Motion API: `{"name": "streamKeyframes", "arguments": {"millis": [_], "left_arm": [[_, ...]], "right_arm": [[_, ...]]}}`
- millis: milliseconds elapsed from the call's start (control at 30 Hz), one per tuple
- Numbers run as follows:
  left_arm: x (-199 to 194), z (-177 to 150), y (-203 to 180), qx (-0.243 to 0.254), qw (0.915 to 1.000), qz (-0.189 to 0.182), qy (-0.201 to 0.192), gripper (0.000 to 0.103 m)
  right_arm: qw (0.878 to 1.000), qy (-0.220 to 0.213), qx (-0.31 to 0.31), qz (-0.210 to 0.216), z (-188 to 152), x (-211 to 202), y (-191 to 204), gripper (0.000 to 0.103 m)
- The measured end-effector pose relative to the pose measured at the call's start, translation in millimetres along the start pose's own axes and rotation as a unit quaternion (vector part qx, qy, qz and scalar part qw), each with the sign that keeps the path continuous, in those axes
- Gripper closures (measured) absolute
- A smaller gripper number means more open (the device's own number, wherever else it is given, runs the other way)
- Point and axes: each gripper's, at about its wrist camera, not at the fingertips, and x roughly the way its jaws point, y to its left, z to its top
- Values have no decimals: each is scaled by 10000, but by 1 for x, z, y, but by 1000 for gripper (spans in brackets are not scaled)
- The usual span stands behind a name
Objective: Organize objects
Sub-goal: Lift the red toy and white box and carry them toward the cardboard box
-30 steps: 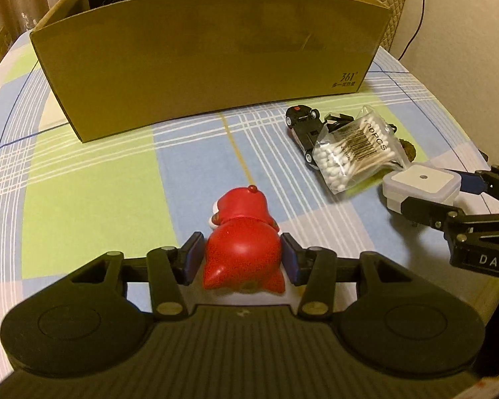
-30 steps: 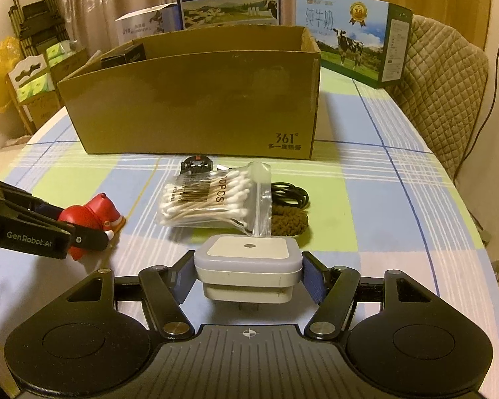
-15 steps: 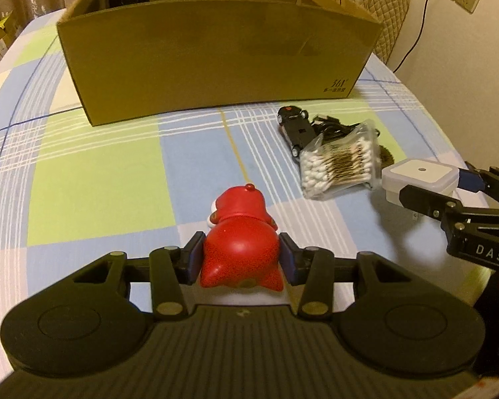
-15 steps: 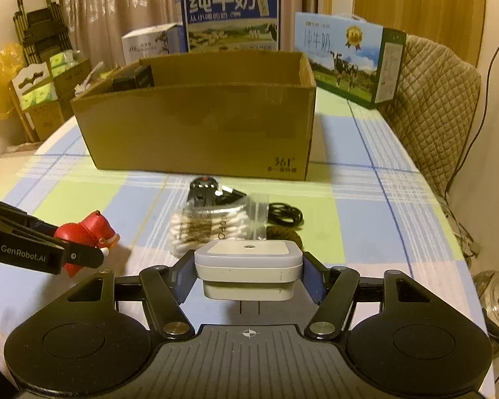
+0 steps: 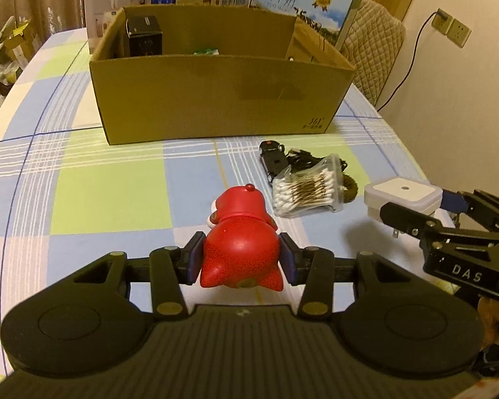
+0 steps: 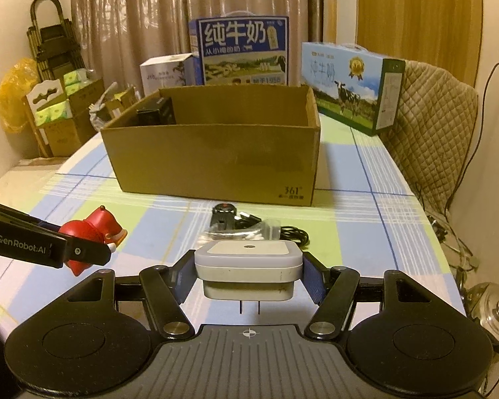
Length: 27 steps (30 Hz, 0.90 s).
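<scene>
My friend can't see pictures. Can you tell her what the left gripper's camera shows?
The left gripper holds a red toy figure above a checked tablecloth. Ahead is an open cardboard box; to the right, cotton swabs and the right gripper holding a white plug-in device.

Black left gripper (image 5: 242,257) and right gripper (image 6: 248,274), blue-padded jaws, brass screws, white lettering

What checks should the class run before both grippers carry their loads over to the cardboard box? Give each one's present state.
1. Left gripper clamped on red toy: ok.
2. Right gripper clamped on white plug-in adapter: ok.
3. Both loads lifted off the tablecloth: ok.
4. Cardboard box open on top: ok.
5. Free room inside the box beside the black box: ok.
6. Grip firmness: cannot tell.
</scene>
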Motion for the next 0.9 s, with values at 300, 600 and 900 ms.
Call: {"name": "streamKeyframes", "arguments": {"millis": [300,600,900], "left_arm": [[-26,-3,-2,-51,9998,25,-164,62],[-41,-4,-3,-49,9996,57,-263,62],[-43,-4,-2,-44,9996,70,-275,62]], "right_arm": [[9999,-144,-64,66,2,-19,9,41],[9997,-195,-95,105,1,-28,14,41],[9997,-194,-82,102,2,-30,13,41]]}}
